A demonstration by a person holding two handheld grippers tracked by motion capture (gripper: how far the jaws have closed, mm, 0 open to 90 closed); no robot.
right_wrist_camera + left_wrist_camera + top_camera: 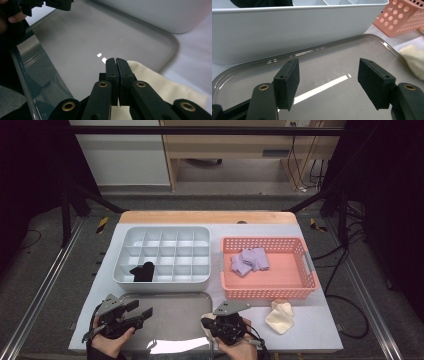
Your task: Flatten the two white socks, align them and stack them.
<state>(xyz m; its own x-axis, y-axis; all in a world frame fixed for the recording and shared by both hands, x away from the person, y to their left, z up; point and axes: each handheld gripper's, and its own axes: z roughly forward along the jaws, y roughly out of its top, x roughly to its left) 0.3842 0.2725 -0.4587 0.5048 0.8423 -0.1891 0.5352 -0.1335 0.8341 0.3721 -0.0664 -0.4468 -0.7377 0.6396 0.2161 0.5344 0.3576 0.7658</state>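
My left gripper (140,309) (328,75) is held open low over the left part of a shiny metal tray (175,307) (324,57) (75,37), with nothing between its pads. My right gripper (206,322) (116,60) is shut at the tray's right rim, pads pressed together with no cloth visible between them. A cream cloth (209,316) (160,85) (414,60) lies under and beside those jaws, draped over the tray's edge. More cream cloths (280,317) lie on the table to the right.
A white divided organizer (162,282) (287,27) (162,12) stands behind the tray, with a black item (143,271) in a front-left cell. A pink basket (270,292) (402,17) to its right holds purple cloths (249,260).
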